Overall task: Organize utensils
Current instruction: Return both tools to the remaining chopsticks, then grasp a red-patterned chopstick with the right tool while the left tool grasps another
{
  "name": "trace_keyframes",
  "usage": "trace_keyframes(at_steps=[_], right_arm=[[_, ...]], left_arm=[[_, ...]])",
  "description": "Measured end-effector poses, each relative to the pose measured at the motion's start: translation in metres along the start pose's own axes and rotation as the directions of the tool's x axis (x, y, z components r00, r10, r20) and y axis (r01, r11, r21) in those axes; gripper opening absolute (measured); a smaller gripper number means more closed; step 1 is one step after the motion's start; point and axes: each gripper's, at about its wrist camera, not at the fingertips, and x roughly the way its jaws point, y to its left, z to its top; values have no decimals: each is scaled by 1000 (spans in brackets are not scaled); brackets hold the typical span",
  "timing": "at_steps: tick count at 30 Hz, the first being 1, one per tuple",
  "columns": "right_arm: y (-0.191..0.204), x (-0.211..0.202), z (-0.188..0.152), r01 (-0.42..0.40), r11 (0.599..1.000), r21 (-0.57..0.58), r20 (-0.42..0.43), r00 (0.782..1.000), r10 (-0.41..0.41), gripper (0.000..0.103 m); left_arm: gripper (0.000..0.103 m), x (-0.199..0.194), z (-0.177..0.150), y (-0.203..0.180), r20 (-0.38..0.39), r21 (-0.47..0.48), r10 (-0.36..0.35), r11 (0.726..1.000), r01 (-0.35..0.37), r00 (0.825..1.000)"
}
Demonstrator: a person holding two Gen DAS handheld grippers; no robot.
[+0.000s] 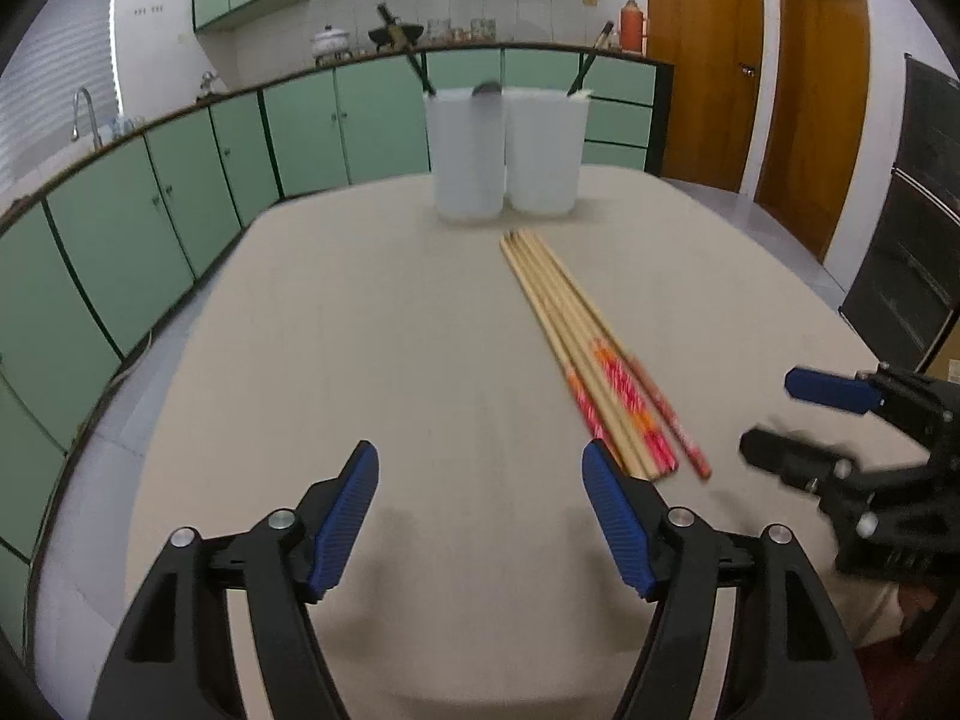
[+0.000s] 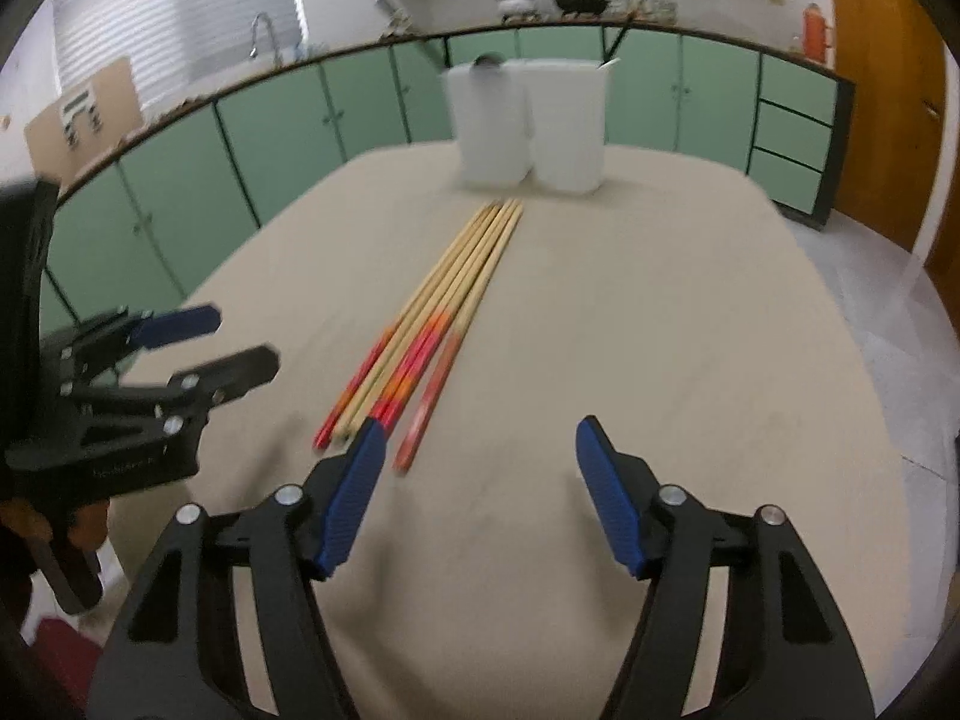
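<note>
Several wooden chopsticks (image 1: 576,330) with red-orange ends lie side by side on the beige table (image 1: 390,360); they also show in the right wrist view (image 2: 444,300). Two white plastic cups (image 1: 468,156) (image 1: 546,150) stand at the table's far side, each with a dark utensil in it. My left gripper (image 1: 480,468) is open and empty, just left of the chopsticks' near ends. My right gripper (image 2: 477,444) is open and empty, just right of those ends; it shows in the left wrist view (image 1: 780,414).
Green cabinets (image 1: 180,192) under a counter curve behind and left of the table. Wooden doors (image 1: 810,90) stand at the right. A dark appliance (image 1: 912,210) is at the far right. The cups show in the right wrist view (image 2: 492,120) (image 2: 567,120).
</note>
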Motion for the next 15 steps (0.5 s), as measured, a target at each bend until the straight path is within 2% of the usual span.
trace_keyframes(at_steps=[3,7,9,15], right_arm=[[6,6,-8,-14,1000,-10,-26,1000,14,46],[12,11,-6,-6,1000,-27,-25,1000,5,39],[15,12,-6,12,999,-30,-15,1000,-13,31],[18,16,-3,36,999,-40,-1,999,-36,29]], left_arm=[[69,1,-6,1,-7,-24,1,1000,-2,1000],[69,-1,-6,2,7,-47,4,999,-3,1000],[69,-2,-6,2,15,-56,5,998,-4,1000],[69,0,-7,-4,19,-70,-6,998,7,1000]])
